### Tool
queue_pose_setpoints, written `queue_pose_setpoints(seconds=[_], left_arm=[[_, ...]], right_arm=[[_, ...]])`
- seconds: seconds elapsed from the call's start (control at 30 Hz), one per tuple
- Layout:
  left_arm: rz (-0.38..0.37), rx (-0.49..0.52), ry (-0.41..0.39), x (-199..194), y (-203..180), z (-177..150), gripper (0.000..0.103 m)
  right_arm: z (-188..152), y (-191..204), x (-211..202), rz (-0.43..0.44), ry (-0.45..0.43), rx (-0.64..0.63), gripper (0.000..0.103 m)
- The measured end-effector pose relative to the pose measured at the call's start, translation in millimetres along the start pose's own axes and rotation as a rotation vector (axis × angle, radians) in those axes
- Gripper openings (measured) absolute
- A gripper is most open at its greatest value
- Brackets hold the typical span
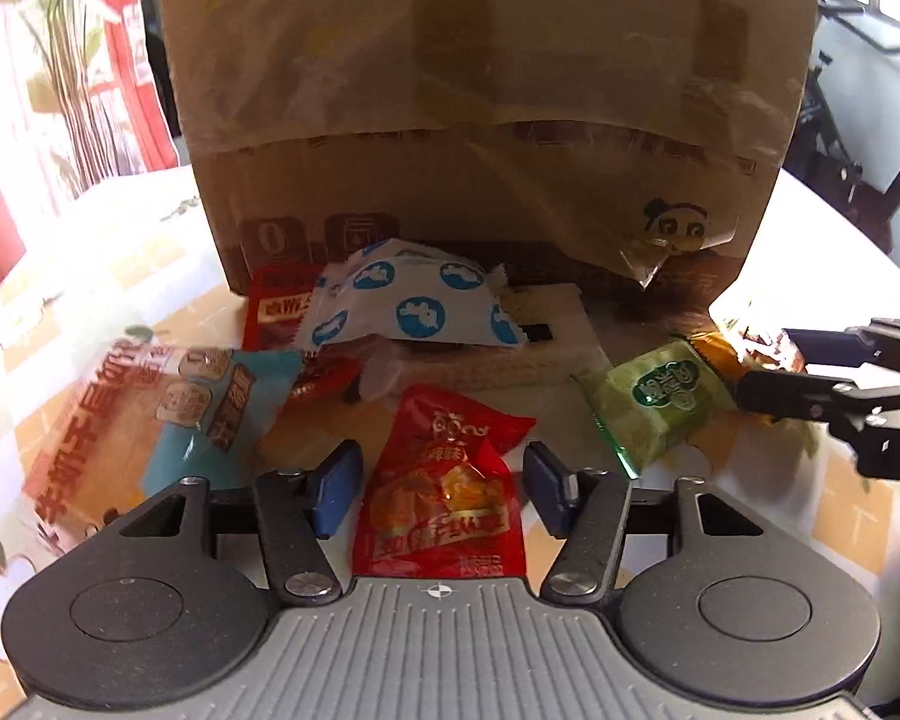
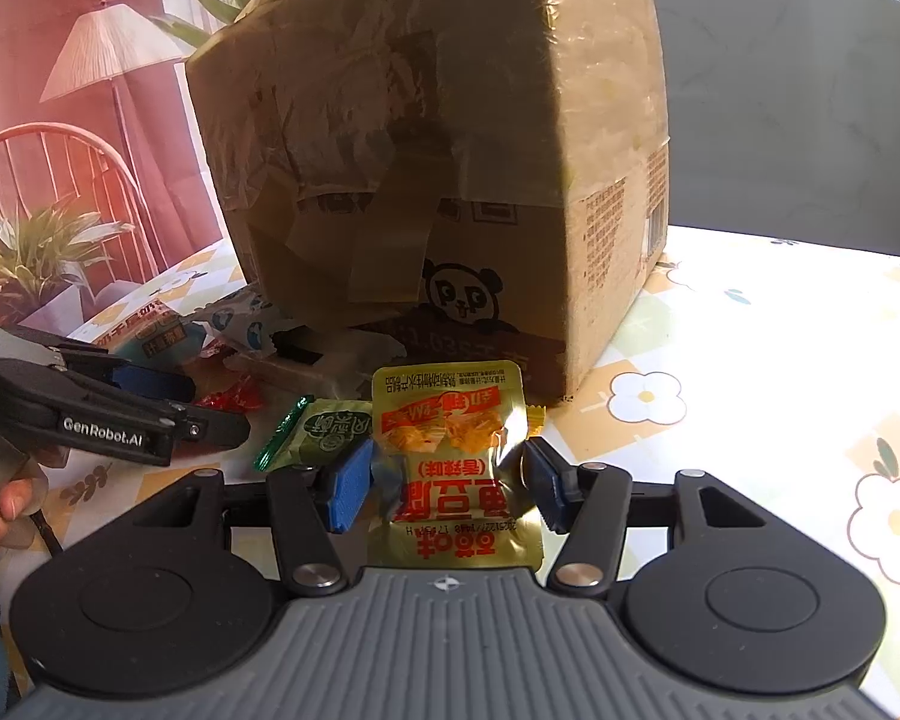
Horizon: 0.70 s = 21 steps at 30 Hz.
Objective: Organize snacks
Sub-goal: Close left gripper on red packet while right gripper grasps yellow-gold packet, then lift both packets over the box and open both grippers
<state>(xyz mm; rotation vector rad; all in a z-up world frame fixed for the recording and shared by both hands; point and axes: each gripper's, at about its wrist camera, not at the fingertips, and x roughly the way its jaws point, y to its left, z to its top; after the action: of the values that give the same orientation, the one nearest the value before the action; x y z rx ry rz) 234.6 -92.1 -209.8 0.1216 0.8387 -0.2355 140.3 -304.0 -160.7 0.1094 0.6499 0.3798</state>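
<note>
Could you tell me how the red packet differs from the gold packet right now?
The red packet lies on the table between the open left gripper; the gold packet is crumpled, pinched in the right gripper. Both are small foil snack sachets with red print.

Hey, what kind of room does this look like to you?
Probably a home dining or living room: a table with a flowered cloth, a red chair beside it, and a floor lamp behind, though the lamp may be a printed backdrop.
</note>
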Motion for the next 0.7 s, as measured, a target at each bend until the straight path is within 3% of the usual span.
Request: queue_pose_setpoints(seconds=[0.03, 0.17, 0.7], left_arm=[[-0.003, 0.01, 0.0, -1.9, -0.4, -0.5, 0.052], [-0.029, 0.031, -0.002, -11.4, -2.1, -7.9, 0.044], [-0.087, -0.033, -0.083, -44.5, 5.2, -7.7, 0.043]], right_arm=[[0.1, -0.1, -0.1, 0.001, 0.0, 0.0, 0.057], [0.7, 0.1, 0.8, 0.002, 0.003, -0.002, 0.057], [-1.0, 3.7, -6.0, -0.017, -0.038, -0.003, 0.057]])
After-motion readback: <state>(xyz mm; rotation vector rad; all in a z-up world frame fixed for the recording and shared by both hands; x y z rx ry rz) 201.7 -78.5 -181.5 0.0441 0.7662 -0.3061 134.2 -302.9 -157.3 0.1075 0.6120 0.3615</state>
